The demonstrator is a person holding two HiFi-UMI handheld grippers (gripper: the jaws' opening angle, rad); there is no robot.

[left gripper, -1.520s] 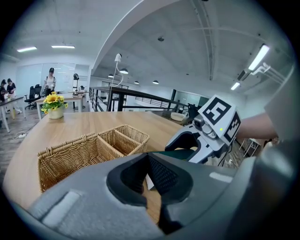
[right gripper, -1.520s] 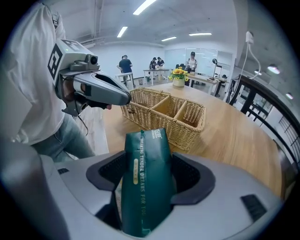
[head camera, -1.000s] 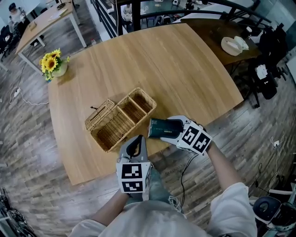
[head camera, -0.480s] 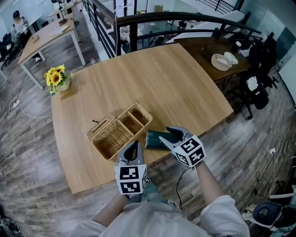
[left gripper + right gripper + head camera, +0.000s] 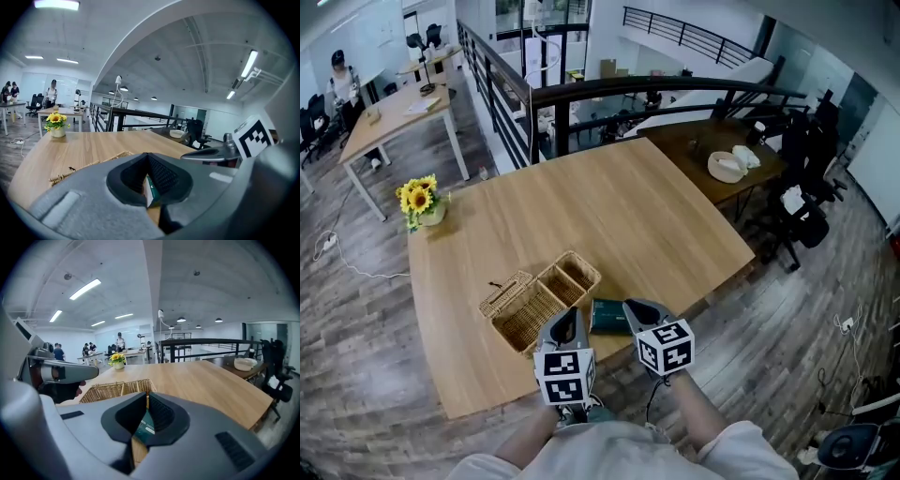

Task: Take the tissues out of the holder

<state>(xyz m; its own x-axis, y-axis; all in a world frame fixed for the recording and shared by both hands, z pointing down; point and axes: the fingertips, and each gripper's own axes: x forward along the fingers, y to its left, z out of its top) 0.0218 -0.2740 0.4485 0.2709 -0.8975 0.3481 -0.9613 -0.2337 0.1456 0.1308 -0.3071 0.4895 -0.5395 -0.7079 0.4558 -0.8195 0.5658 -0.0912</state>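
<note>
The wicker holder (image 5: 534,302), with three compartments, sits near the table's front edge and looks empty. A dark green tissue pack (image 5: 605,317) lies flat on the table just right of it. My right gripper (image 5: 630,307) hovers at the pack's near right end. Its jaws are closing and look pressed together, with nothing between them. In the right gripper view the pack (image 5: 144,427) shows below the joined jaws (image 5: 146,397), with the holder (image 5: 112,391) beyond. My left gripper (image 5: 568,317) is shut and empty just left of the pack. The pack (image 5: 151,190) shows under its tips (image 5: 148,157).
A pot of sunflowers (image 5: 420,199) stands at the table's far left corner. The wooden table (image 5: 619,216) ends right in front of me. A darker table with a white bowl (image 5: 727,167) and black chairs (image 5: 802,220) stand to the right, a railing (image 5: 581,94) behind.
The right gripper's jaws were spread around the tissue pack; they have come off it and closed, and the gripper has drawn back toward me. The left gripper has barely moved.
</note>
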